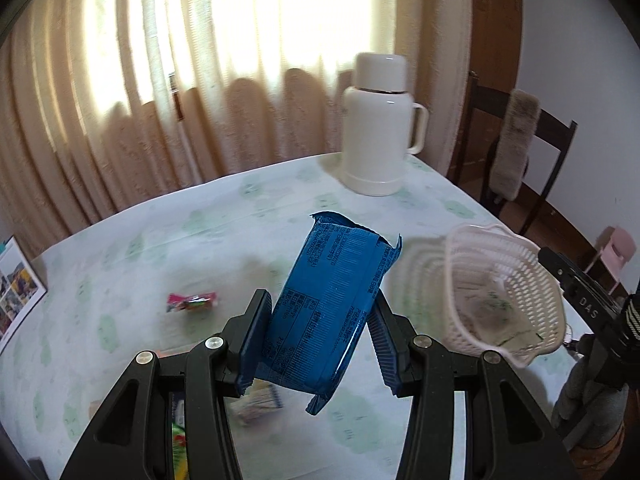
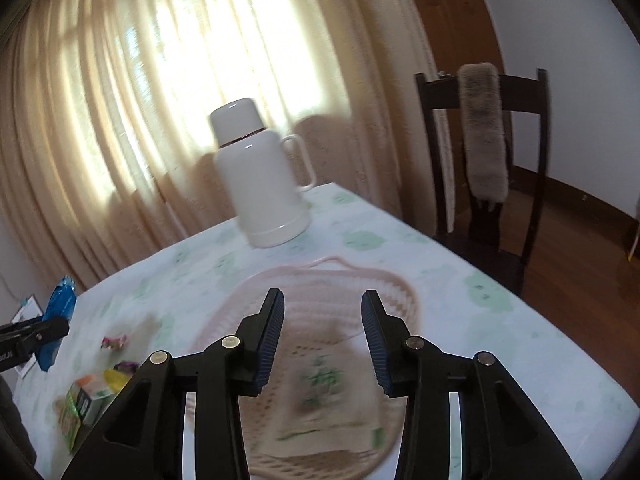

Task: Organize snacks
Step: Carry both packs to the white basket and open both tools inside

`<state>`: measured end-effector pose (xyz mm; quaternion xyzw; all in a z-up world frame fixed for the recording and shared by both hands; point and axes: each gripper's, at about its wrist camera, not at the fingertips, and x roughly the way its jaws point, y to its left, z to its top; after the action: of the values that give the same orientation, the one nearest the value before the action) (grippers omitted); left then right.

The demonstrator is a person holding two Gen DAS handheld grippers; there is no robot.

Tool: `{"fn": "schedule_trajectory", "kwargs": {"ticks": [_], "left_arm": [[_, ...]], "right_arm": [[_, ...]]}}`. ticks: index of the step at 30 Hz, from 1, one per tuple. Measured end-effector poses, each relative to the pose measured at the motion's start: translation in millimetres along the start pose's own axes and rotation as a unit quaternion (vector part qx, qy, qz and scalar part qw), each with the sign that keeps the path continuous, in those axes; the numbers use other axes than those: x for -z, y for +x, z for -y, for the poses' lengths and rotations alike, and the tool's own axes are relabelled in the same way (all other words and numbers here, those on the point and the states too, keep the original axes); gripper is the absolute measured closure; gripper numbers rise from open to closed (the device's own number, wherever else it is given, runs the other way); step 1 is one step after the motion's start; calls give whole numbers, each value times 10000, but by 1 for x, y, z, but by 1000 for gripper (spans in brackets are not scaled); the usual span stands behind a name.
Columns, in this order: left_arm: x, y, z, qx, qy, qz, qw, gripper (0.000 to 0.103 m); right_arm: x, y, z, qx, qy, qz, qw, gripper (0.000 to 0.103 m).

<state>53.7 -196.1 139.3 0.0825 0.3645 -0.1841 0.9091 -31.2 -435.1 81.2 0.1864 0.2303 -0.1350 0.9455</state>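
Note:
My left gripper [image 1: 320,300] is shut on a blue snack packet [image 1: 332,280], held tilted above the table. The same packet [image 2: 60,304] shows at the left edge of the right wrist view. A pale pink lattice basket [image 1: 472,236] stands to the packet's right. My right gripper [image 2: 322,304] hangs open over the basket [image 2: 384,276] with nothing between its fingers. Inside the basket lies a blurred beige packet with green print [image 2: 320,380]. A pink-red candy [image 1: 192,302] rests on the tablecloth to the left.
A white thermos jug [image 2: 260,184] stands at the table's far side near the curtain. Small candies [image 2: 114,342] and a green box [image 2: 84,400] lie at the left. A dark chair [image 2: 480,160] stands past the right table edge. A photo card [image 1: 16,300] lies far left.

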Motion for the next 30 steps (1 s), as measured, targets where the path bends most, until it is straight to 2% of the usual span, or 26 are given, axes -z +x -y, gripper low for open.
{"fn": "schedule_trajectory", "kwargs": {"ticks": [6, 12, 23, 24, 26, 27, 28, 30], "left_arm": [[-8, 13, 40, 210, 241, -69, 9995, 58], [-13, 33, 86, 533, 552, -197, 9969, 58], [-12, 60, 127, 956, 739, -411, 9918, 56], [-12, 62, 129, 970, 746, -427, 9916, 53], [-12, 62, 130, 948, 757, -394, 9918, 42], [-12, 62, 131, 901, 776, -346, 9923, 32], [-11, 59, 131, 838, 802, -240, 9930, 28], [-11, 55, 132, 701, 862, -94, 9938, 28]], "right_arm": [[2, -1, 25, 412, 218, 239, 9986, 61], [4, -3, 30, 710, 256, 538, 9957, 60], [6, 0, 37, 768, 361, 575, 9947, 56], [6, -1, 39, 779, 397, 597, 9944, 55], [6, -1, 40, 820, 430, 628, 9937, 51], [6, -1, 40, 841, 437, 642, 9934, 50], [6, -1, 40, 848, 435, 641, 9934, 50], [6, 0, 40, 861, 408, 622, 9935, 50]]}}
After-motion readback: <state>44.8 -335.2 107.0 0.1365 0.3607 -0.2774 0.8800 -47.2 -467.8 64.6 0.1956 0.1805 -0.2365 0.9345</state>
